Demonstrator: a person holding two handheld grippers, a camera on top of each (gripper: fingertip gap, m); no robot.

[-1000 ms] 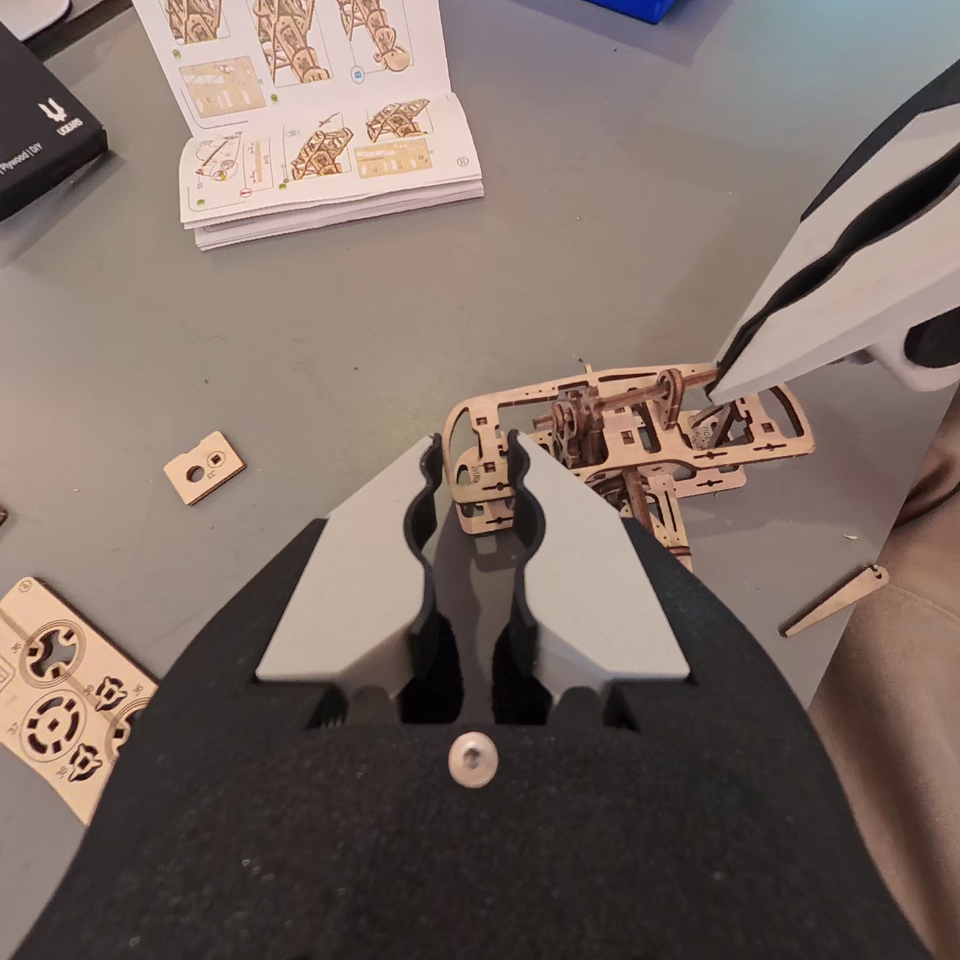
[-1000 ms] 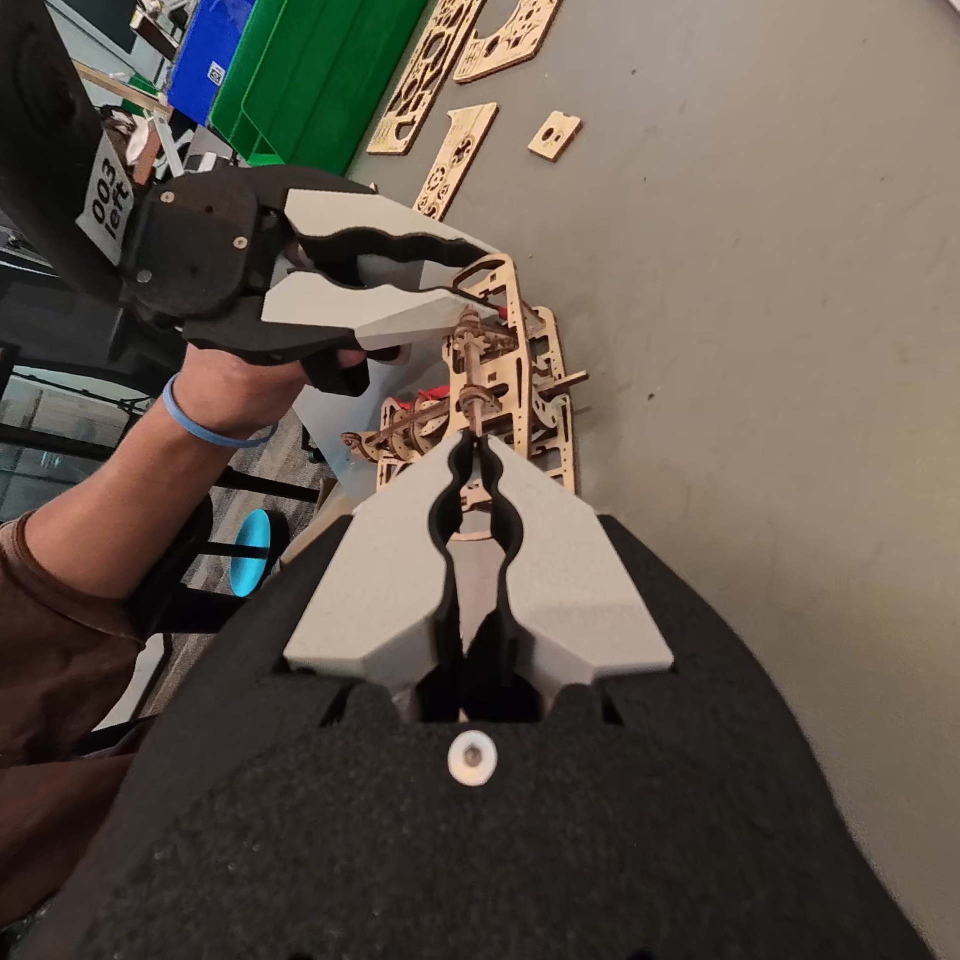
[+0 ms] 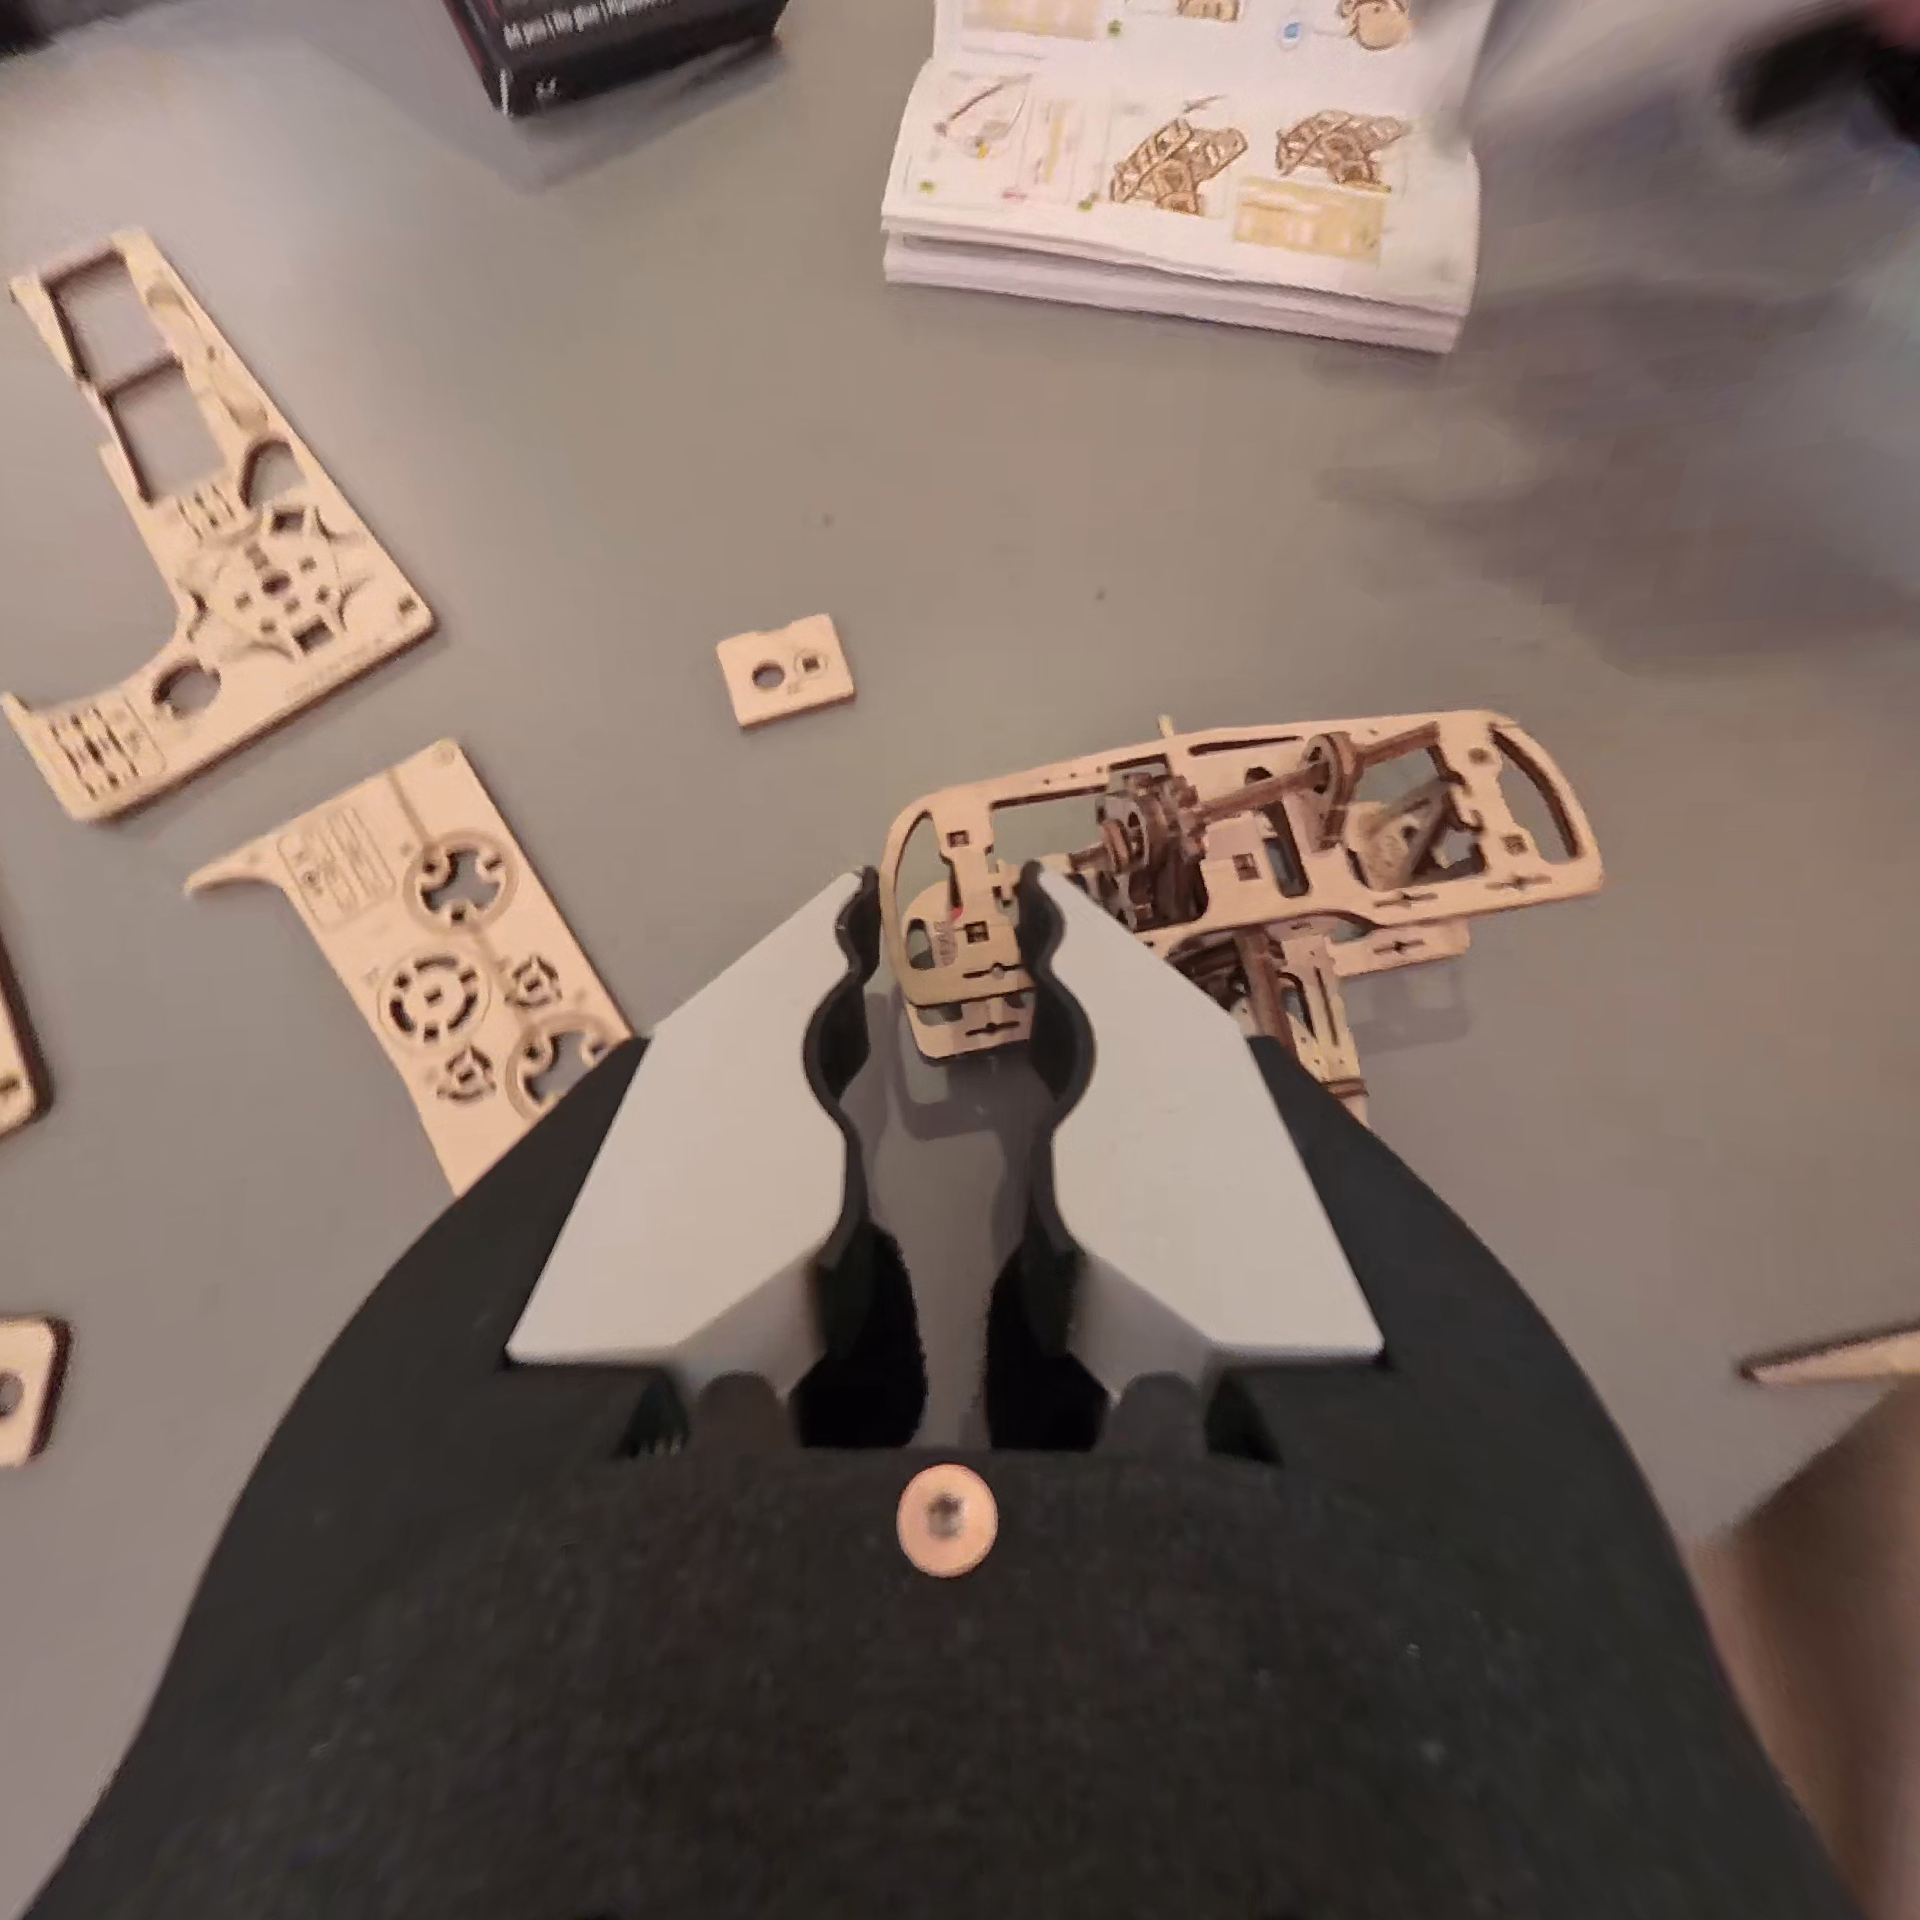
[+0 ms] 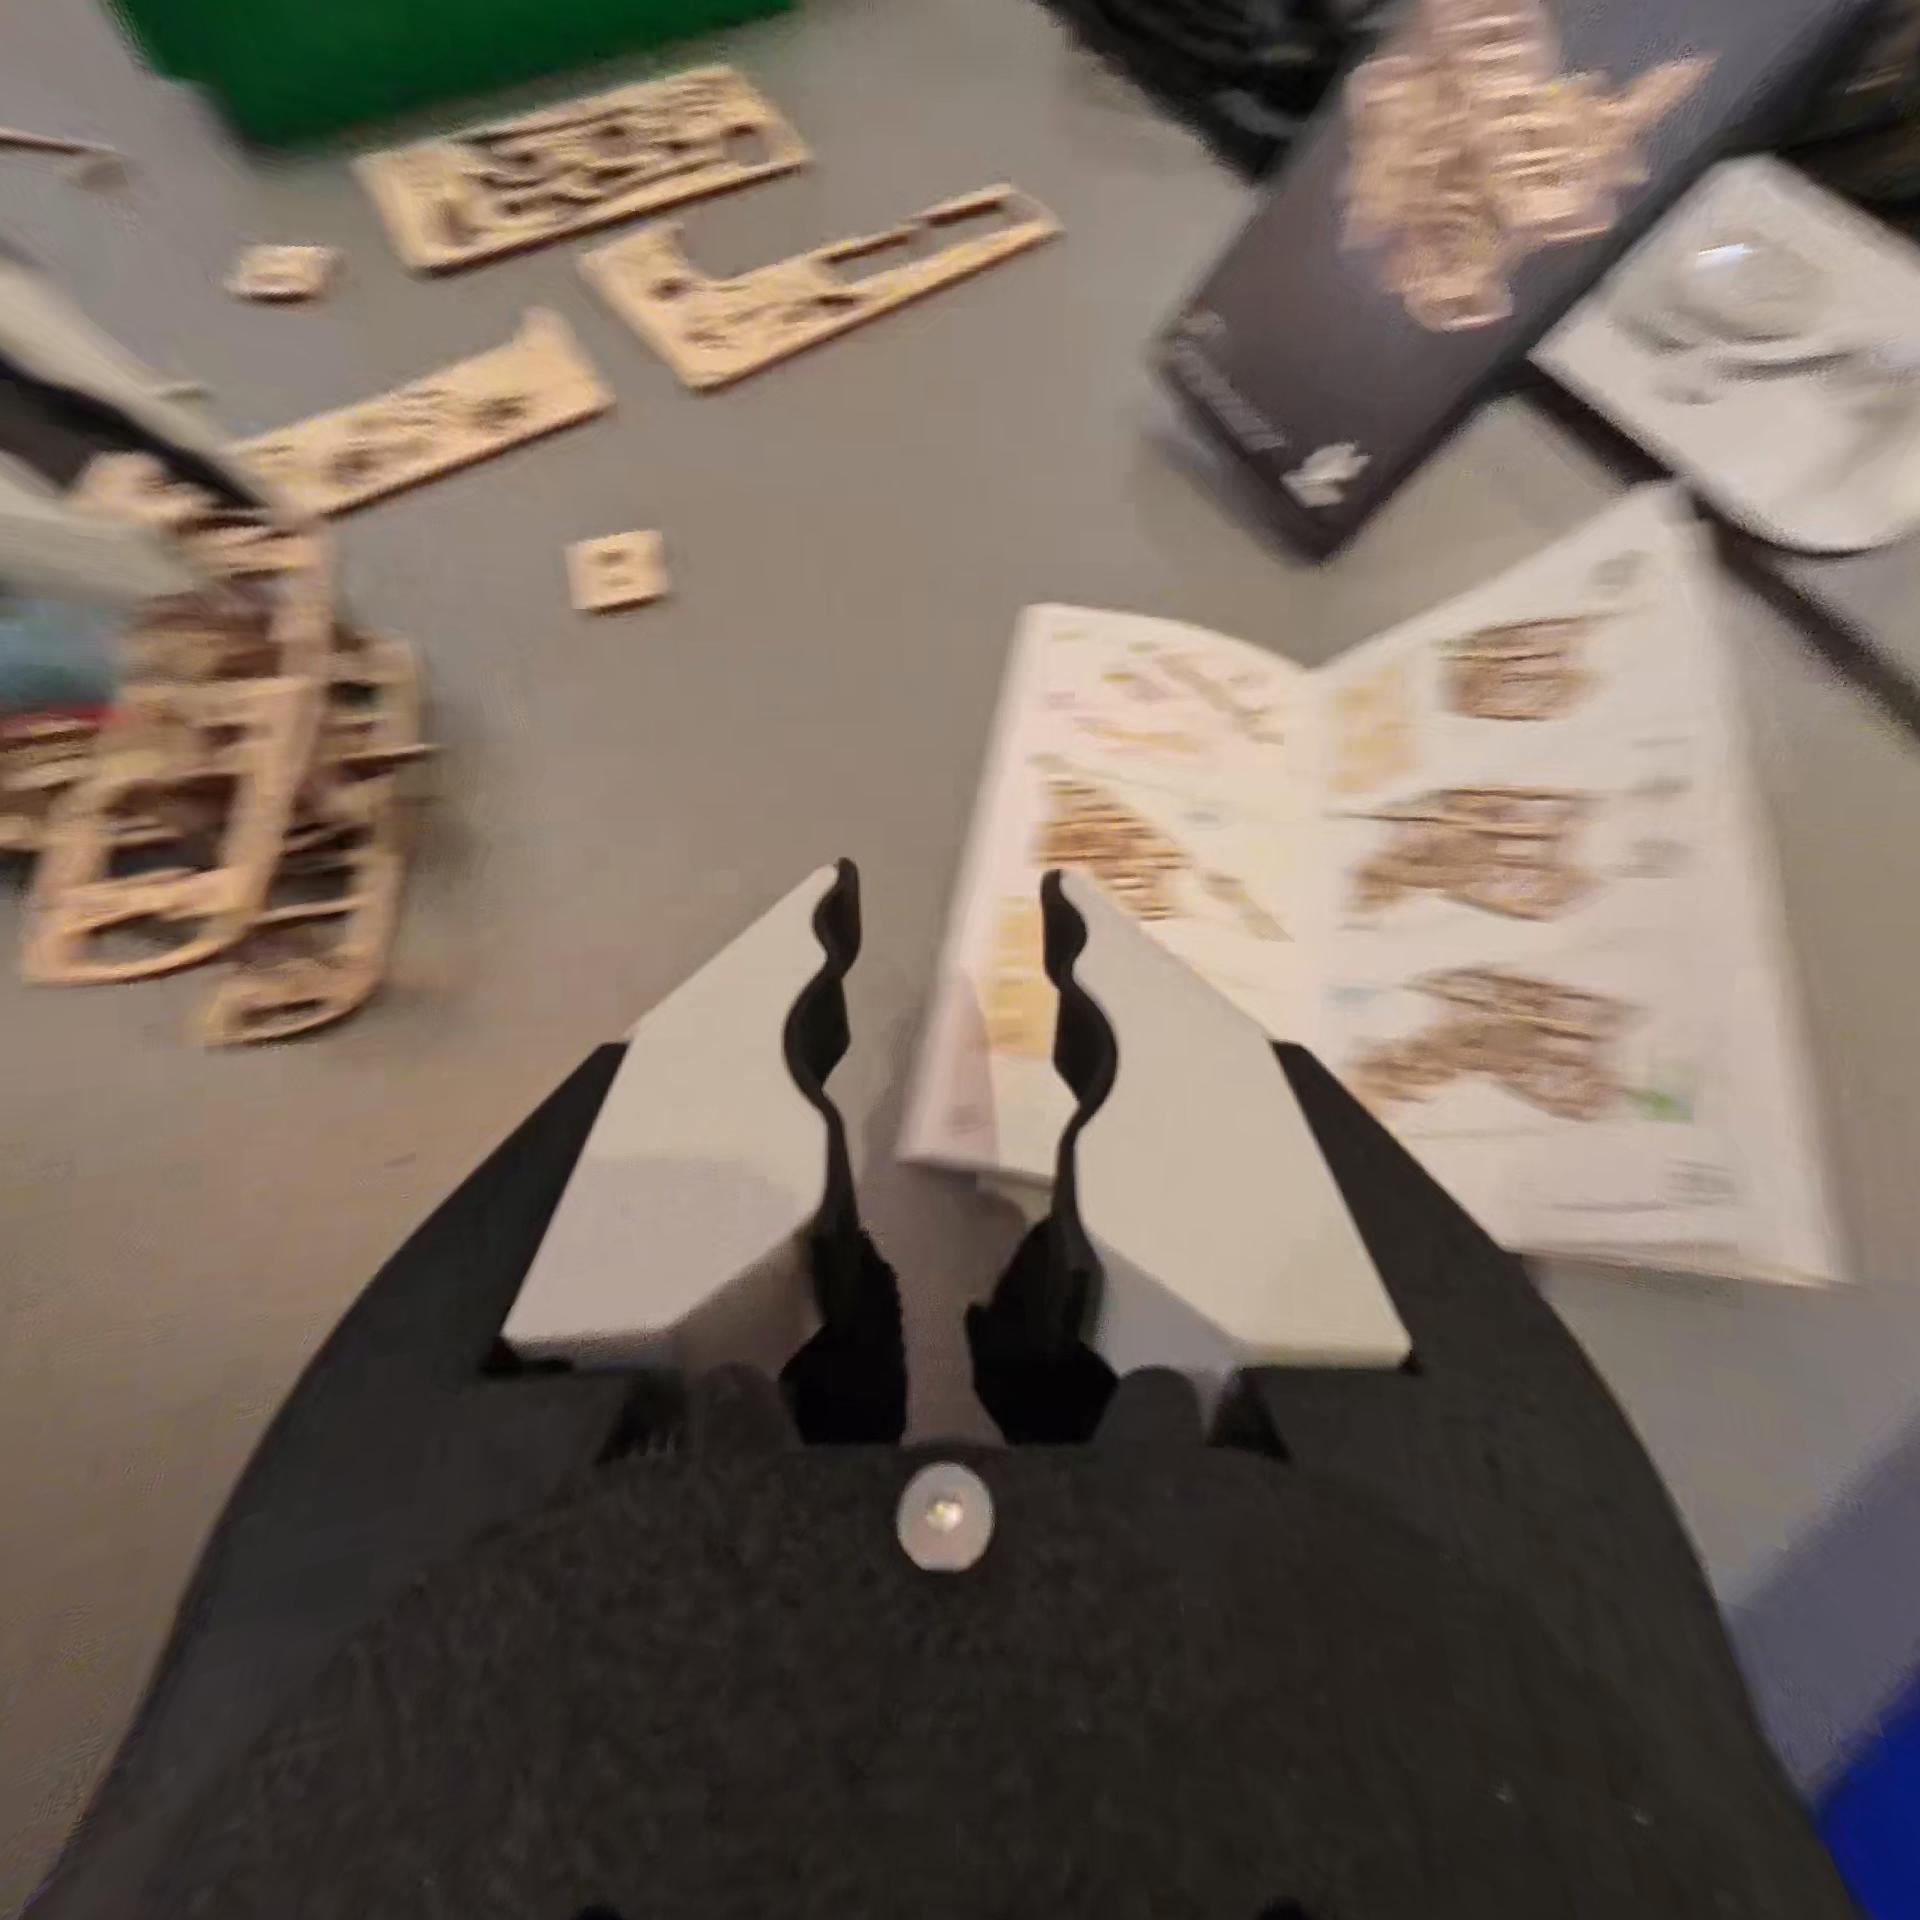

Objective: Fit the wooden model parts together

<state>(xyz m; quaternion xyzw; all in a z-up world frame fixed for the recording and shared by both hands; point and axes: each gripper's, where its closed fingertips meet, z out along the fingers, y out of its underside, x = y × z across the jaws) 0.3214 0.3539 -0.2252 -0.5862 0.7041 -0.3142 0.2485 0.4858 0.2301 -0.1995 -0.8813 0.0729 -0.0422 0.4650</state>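
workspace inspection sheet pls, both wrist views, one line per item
surface: grey table, a few specks.
job's things: part-built wooden model lying on the table; small square piece lies apart from it.
clutter: cut-out wooden sheets, open instruction booklet, dark box, green bin.
grippers: left gripper jaws apart around the model's near end, contact unclear; right gripper jaws open and empty, over the booklet edge.
cables: nothing seen.
surroundings: blurred; pale tray behind the box.
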